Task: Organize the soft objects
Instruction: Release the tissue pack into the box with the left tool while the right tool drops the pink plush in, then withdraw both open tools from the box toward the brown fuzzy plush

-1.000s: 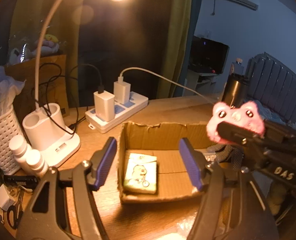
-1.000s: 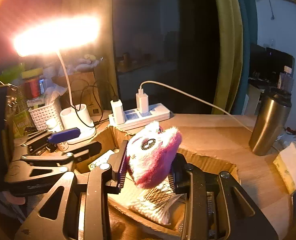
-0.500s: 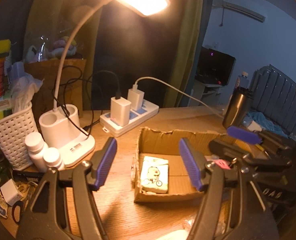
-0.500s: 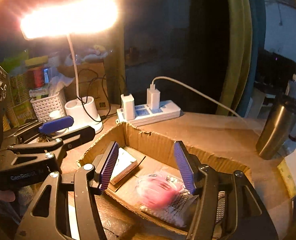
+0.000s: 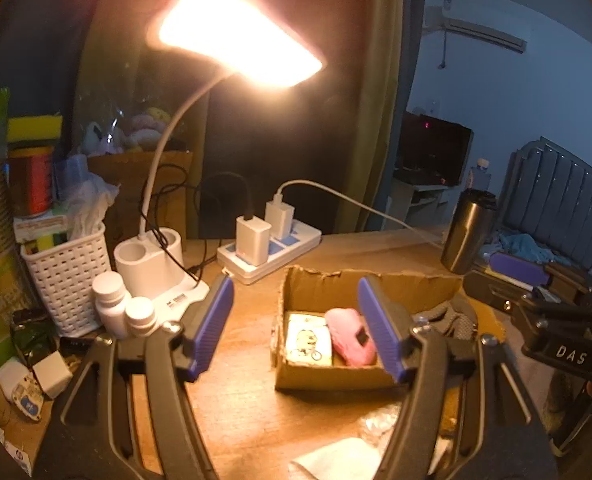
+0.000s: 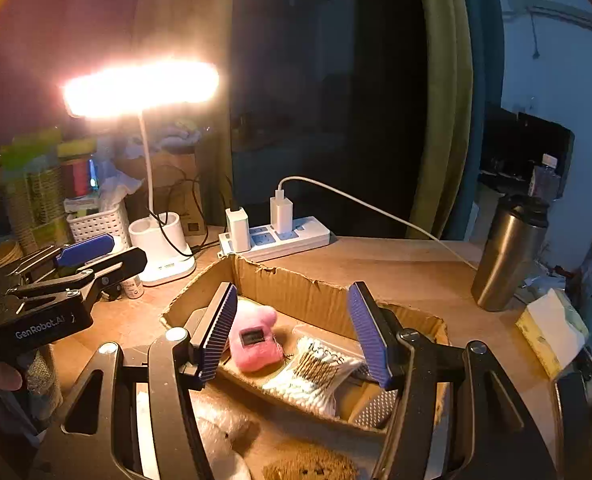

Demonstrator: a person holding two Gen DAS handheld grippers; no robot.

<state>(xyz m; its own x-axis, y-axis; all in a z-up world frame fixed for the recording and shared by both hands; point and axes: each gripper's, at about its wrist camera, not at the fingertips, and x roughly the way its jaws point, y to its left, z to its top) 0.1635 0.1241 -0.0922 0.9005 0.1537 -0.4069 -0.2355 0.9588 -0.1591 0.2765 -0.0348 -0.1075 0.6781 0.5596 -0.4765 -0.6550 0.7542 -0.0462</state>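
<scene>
- Pink plush (image 6: 255, 342) sits in the cardboard box (image 6: 296, 292) w/ its label side up, beside the cartoon-print pack (image 5: 310, 342) and just next to the cotton-swab bag (image 6: 316, 372).
- Your right gripper (image 6: 293, 330) hangs over the box w/ fingers wide apart, nothing between them. Left gripper (image 5: 296, 320) is the same: fingers spread, empty, box seen through the gap.
- Risk 1: your right gripper's left finger (image 6: 217, 332) looks v. close to the plush, poss. overlapping it. Can't tell if it's touching. Pull out at an angle and you could drag the toy back over the box wall.
- Risk 2: the box walls are torn and floppy. Clip one w/ a finger on the way out and the whole box slides across the tabletop (image 5: 247, 392) or tips its contents.
- Risk 3: clutter. The power strip (image 6: 279, 236) w/ chargers and the white cable (image 6: 376, 210) sit right behind the box; snag that cable and the steel tumbler (image 6: 508, 256) nearby is in the line of fire.
- Risk 4: your two grippers are near each other on the left side. Swing for the next soft item w/o looking and they knock.
- Risk 5: lamp (image 5: 235, 36) glare washes out detail. The soft stuff at the bottom edge of the right wrist view is blurry, so I can't tell what it is; easy to grab badly.
</scene>
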